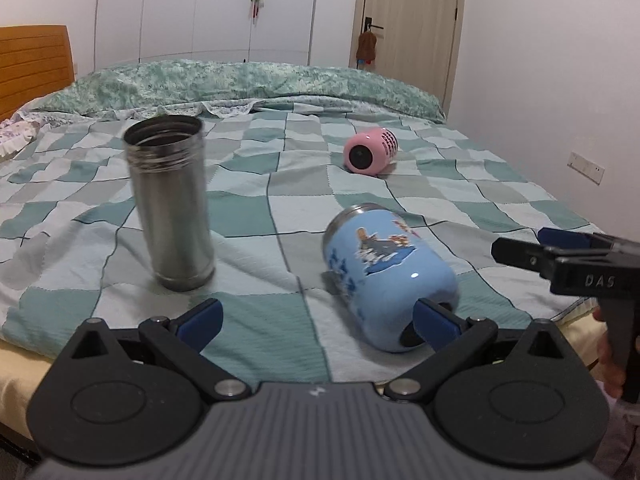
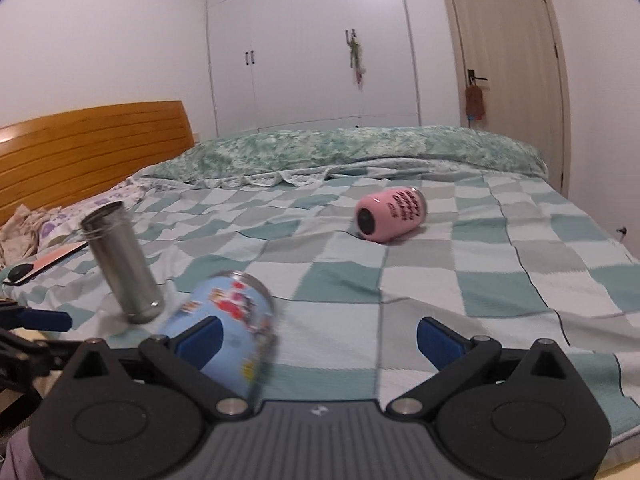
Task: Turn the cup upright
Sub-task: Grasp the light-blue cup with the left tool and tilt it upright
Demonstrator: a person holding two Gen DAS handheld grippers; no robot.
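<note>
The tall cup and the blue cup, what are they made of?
Tall cup: probably brushed stainless steel, bare grey metal with a threaded rim. Blue cup: likely steel too, under glossy blue enamel or paint; a silver rim shows and highlights glint.

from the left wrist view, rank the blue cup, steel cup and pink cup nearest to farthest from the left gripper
1. blue cup: lying on its side against the left gripper's right finger.
2. steel cup: upright, ahead and to the left.
3. pink cup: on its side, far back on the bed, right of centre.
</note>
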